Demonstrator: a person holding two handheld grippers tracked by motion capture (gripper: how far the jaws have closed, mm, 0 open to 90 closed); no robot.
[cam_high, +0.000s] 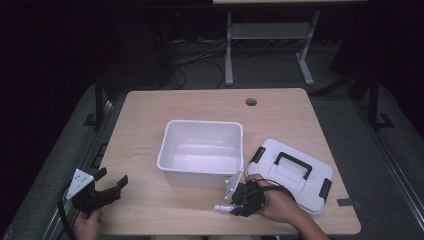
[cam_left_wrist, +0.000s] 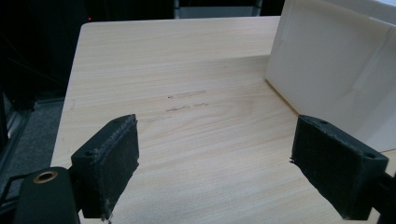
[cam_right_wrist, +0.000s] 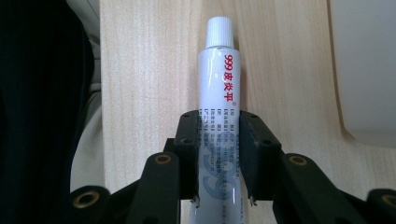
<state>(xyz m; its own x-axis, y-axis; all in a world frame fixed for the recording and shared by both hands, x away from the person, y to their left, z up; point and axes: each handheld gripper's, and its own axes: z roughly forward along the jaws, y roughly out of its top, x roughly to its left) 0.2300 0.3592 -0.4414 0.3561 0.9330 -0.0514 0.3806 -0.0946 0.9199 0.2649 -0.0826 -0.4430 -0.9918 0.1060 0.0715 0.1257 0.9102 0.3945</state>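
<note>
A white ointment tube (cam_right_wrist: 218, 93) with red lettering and a ribbed white cap lies along the wooden table near its front edge. My right gripper (cam_right_wrist: 219, 154) is shut on it, one black pad pressed against each side of the lower half. From above, the tube's cap (cam_high: 218, 207) pokes out to the left of the right gripper (cam_high: 232, 204), just in front of the white bin (cam_high: 202, 122). My left gripper (cam_high: 112, 178) rests at the front left corner, open, with only bare tabletop between its pads (cam_left_wrist: 112, 158).
The empty white bin stands mid-table; its wall (cam_left_wrist: 336, 70) is to the right of the left gripper. A white lid (cam_high: 295, 172) with a black handle and black clips lies at the right. A cable hole (cam_high: 251, 102) sits near the far edge.
</note>
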